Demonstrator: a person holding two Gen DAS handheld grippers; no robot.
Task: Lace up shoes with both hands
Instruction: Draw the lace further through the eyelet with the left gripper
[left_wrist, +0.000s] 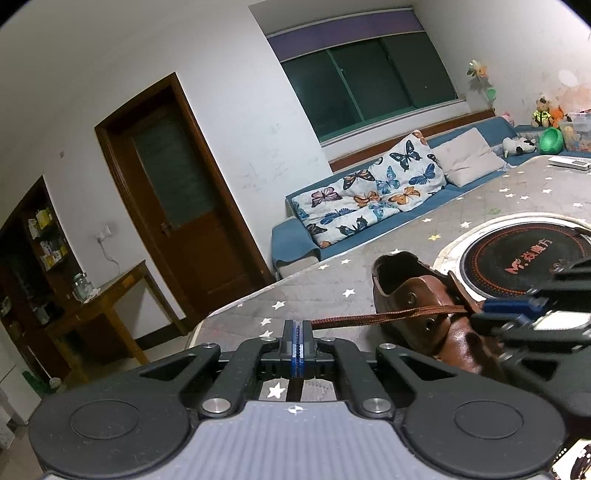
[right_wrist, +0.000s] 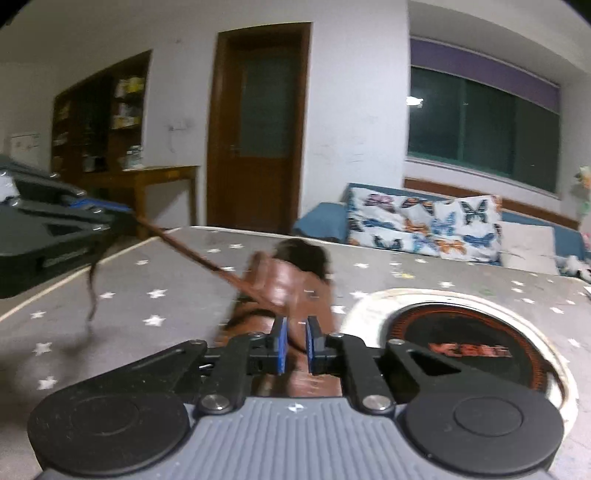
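Your left gripper (left_wrist: 296, 341) has its jaws pressed tight on the brown lace (left_wrist: 384, 316). The lace runs straight and tight from there to the brown shoe (left_wrist: 417, 295). The shoe sits on the grey worktop (left_wrist: 332, 295) with white stars, just beside a round black cooker plate (left_wrist: 517, 258). Your right gripper (right_wrist: 295, 341) hangs right over the shoe. Its jaws are spread a little, and you cannot tell if they pinch anything.
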